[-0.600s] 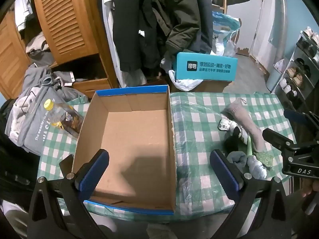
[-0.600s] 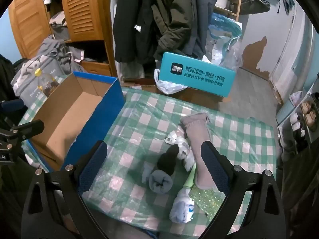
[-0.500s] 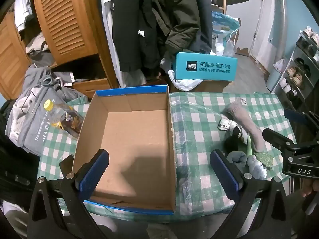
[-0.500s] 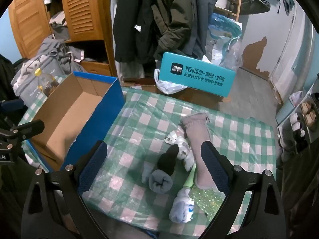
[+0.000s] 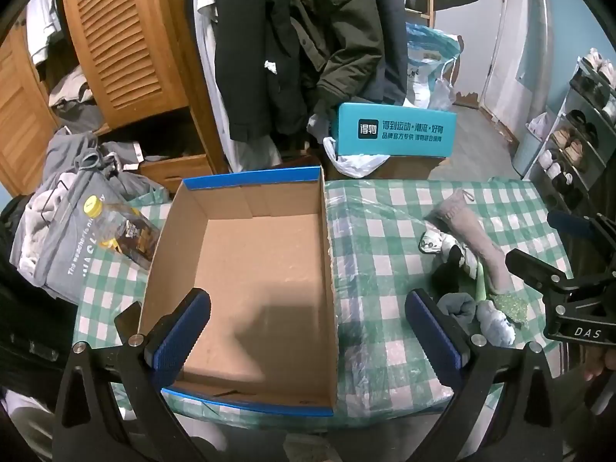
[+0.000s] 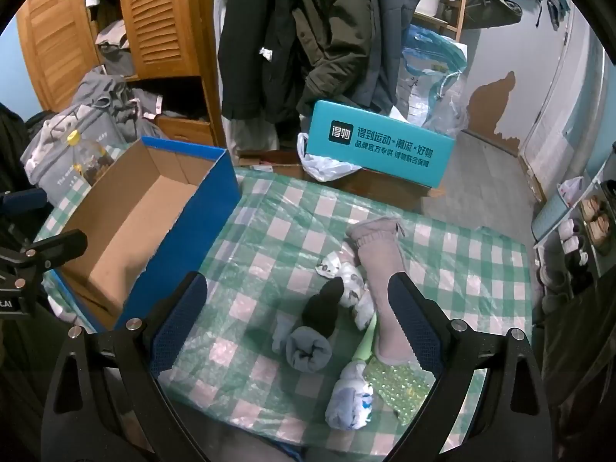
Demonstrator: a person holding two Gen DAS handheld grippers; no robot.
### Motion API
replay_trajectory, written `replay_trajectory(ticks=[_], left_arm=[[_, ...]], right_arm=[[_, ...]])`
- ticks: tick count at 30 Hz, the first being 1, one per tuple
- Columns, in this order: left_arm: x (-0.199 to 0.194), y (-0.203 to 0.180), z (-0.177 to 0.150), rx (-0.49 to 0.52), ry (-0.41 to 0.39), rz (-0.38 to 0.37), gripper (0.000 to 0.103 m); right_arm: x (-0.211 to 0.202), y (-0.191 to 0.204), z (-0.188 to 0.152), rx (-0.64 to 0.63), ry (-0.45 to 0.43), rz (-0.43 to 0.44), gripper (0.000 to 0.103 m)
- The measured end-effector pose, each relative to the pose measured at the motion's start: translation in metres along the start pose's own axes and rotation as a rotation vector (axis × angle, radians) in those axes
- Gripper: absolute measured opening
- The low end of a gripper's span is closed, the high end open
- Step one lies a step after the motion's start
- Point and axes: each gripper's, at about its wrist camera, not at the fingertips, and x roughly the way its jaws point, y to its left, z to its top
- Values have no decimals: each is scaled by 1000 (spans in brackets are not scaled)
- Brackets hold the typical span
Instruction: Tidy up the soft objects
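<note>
An empty blue-sided cardboard box (image 5: 246, 269) (image 6: 127, 231) sits on the left of the green checked table (image 5: 385, 238) (image 6: 269, 238). My left gripper (image 5: 306, 335) hovers open above the box's near end, nothing between its fingers. To the right lies a heap of socks: a long grey-pink sock (image 6: 381, 281) (image 5: 473, 242), a black one (image 6: 323, 306), a rolled blue-grey one (image 6: 308, 348), a white patterned one (image 6: 348, 283), a pale bundle (image 6: 350, 392) and a green glittery piece (image 6: 398, 387). My right gripper (image 6: 298, 317) hangs open above that heap, touching nothing.
A bottle with a yellow cap (image 5: 119, 231) lies left of the box beside a grey bag (image 5: 61, 238). Beyond the table stand a teal box (image 6: 381, 146), hanging coats (image 6: 308, 38) and a wooden wardrobe (image 6: 154, 19). A shoe rack (image 5: 577, 134) lines the right wall.
</note>
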Motion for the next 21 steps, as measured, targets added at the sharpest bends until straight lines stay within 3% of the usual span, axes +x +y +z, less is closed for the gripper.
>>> replay_trajectory(ticks=[21], left_arm=[[-1,0,0,6,-4,5,102]], right_arm=[[-1,0,0,-2,1,-2,94]])
